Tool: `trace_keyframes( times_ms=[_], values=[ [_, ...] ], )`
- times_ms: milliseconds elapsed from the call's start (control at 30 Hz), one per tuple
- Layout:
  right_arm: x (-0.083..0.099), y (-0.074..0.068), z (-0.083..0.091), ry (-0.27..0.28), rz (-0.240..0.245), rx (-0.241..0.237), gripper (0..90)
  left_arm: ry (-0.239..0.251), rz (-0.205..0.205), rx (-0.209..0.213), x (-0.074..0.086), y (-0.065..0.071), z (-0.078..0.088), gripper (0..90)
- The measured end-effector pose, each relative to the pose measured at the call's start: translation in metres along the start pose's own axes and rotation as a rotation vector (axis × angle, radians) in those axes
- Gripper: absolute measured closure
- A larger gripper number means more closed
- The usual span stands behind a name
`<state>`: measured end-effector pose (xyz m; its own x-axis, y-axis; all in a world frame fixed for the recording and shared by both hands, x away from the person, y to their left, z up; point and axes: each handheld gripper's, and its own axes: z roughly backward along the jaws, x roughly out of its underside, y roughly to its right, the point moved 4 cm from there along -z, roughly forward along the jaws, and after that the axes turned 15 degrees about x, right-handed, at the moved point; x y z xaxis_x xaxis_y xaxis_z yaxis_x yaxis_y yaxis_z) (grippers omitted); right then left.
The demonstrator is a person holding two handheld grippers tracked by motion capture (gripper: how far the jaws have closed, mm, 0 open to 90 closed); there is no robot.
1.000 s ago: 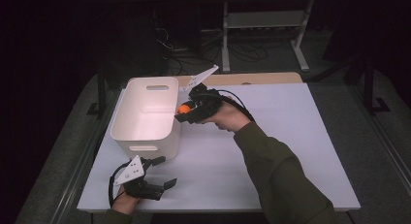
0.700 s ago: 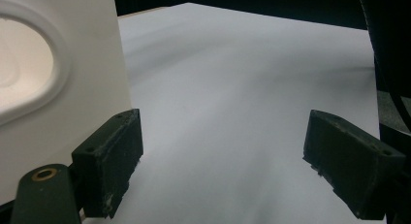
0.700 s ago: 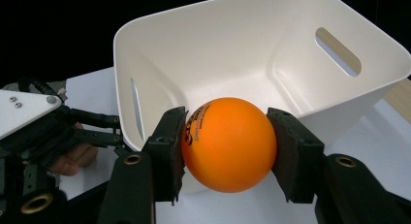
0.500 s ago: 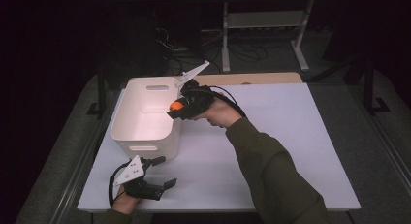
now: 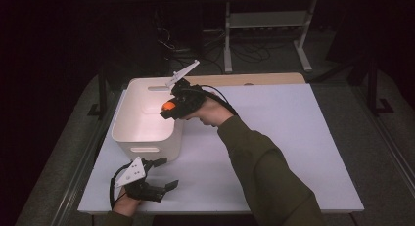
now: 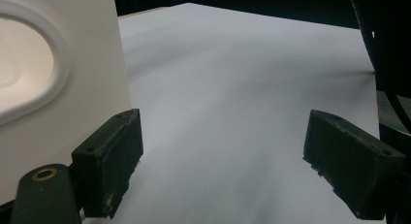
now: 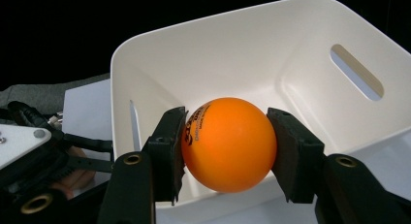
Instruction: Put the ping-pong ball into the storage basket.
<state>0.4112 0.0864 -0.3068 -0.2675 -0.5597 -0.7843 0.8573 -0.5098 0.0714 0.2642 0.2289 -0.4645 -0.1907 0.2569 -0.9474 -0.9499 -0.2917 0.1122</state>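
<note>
Ball (image 7: 228, 144) sits right between the two black jaws of the right gripper (image 5: 169, 108), which squeeze it from both sides, up in the air over the right rim of the white bin (image 5: 142, 138) at the far left of the table (image 5: 293, 138). It is orange and round, so it has no long side, and the dark print on it faces the left jaw in the right gripper view. Near the front edge, the left gripper (image 5: 164, 174) rests low beside the bin with its jaws wide apart and nothing between them.
</note>
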Motion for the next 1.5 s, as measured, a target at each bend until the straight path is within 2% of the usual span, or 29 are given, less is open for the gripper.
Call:
trace_keyframes(
  times_ms=[433, 900, 1500],
  values=[
    [-0.006, -0.014, -0.030, -0.038, 0.020, -0.021, 49.5, 0.004, 0.000, 0.001, 0.000, 0.000, 0.000, 14.0],
    [-0.004, -0.024, -0.058, -0.087, 0.033, -0.033, 49.5, 0.007, -0.002, 0.002, 0.000, 0.001, 0.000, 14.0],
    [-0.006, -0.029, -0.066, -0.121, 0.070, -0.017, 48.9, 0.006, -0.003, 0.002, 0.000, 0.001, 0.000, 14.0]
  ],
)
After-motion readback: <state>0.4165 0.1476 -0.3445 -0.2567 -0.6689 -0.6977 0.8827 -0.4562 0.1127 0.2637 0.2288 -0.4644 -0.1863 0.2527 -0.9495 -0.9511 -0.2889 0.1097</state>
